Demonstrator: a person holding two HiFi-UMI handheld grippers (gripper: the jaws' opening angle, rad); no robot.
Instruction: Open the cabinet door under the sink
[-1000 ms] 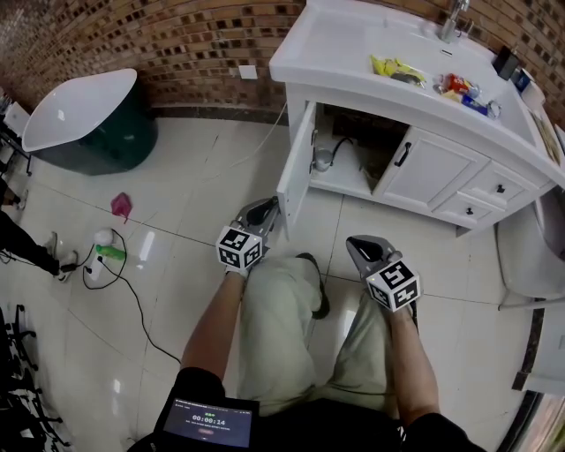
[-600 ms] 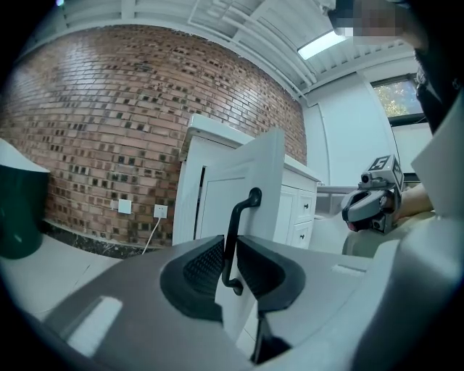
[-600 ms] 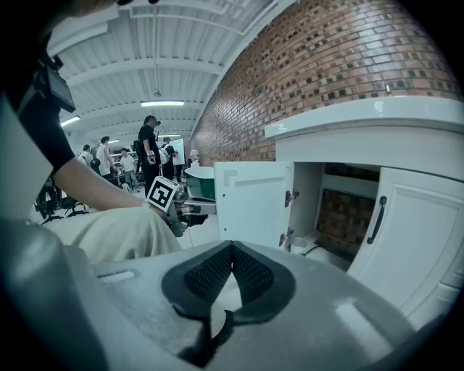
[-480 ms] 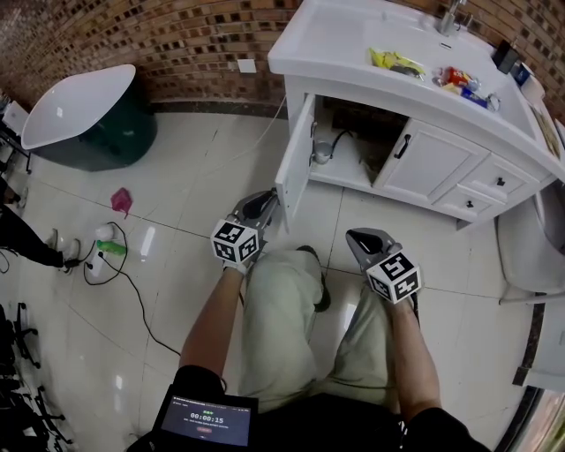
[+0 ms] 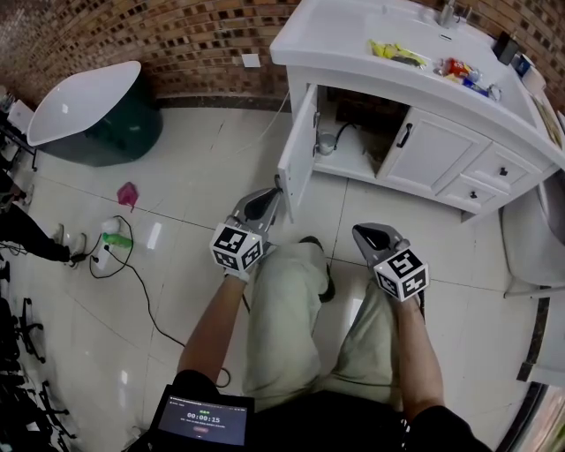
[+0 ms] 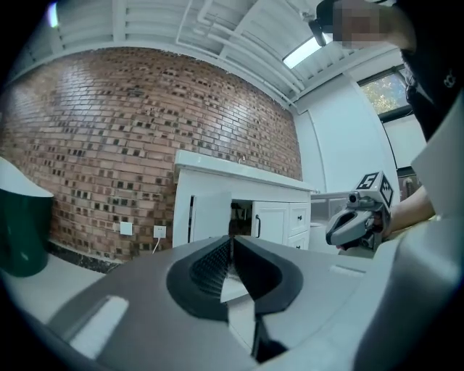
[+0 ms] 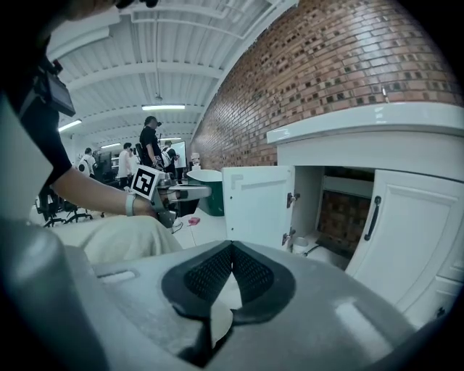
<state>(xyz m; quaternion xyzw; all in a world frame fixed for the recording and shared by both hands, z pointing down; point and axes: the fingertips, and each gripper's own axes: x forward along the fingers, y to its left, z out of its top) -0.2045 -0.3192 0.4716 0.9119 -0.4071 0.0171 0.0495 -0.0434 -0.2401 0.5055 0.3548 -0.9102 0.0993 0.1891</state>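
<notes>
Here, left claw [image 5: 271, 197] pinched beside cabinet door [image 5: 298, 148], right claw [image 5: 361, 232] likewise.

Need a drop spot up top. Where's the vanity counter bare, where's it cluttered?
Bare: left end of the white vanity countertop, from its edge to the yellow packet. Crowded: further right, with red and blue packets in front of the metal faucet.
</notes>
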